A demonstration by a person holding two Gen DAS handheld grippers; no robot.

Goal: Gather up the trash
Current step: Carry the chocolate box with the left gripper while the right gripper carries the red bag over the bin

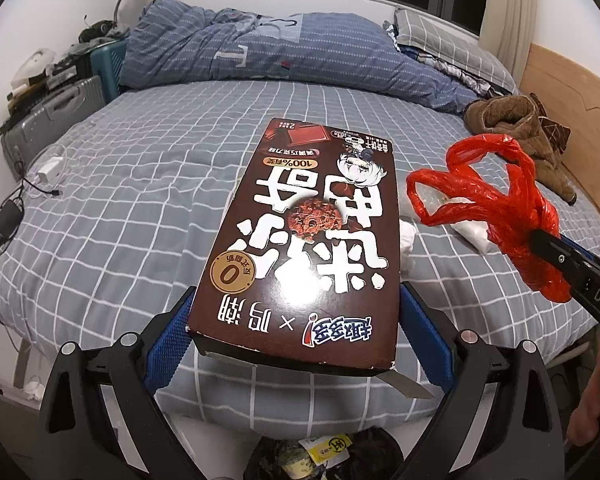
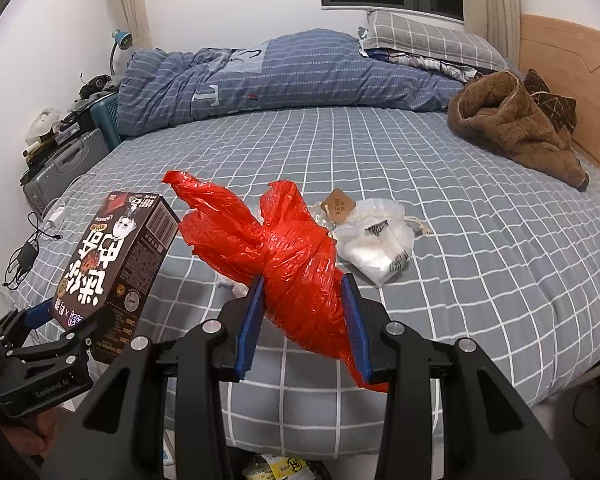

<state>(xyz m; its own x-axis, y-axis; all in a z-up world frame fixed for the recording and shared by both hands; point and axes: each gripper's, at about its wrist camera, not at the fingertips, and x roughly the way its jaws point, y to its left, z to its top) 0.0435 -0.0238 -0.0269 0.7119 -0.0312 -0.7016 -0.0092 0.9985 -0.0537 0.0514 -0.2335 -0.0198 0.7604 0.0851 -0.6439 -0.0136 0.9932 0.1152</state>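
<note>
The left claw [image 1: 296, 332] is gripping the brown snack box [image 1: 308, 236] by its sides above the bed [image 1: 140, 200]; the right claw [image 2: 304, 320] is squeezing the bunched red plastic bag [image 2: 296, 264]. The slick film is likely slipping free if the pads loosen. The box is risking tilting out, being gripped at one end only.

Checked bed [image 2: 480, 264] bears quilt [image 2: 284, 76], brown garment [image 2: 516, 128], white pouch [image 2: 376, 244].

Left gripper [image 1: 296, 320] and right gripper [image 2: 304, 316] — both clamped (angled downward)
</note>
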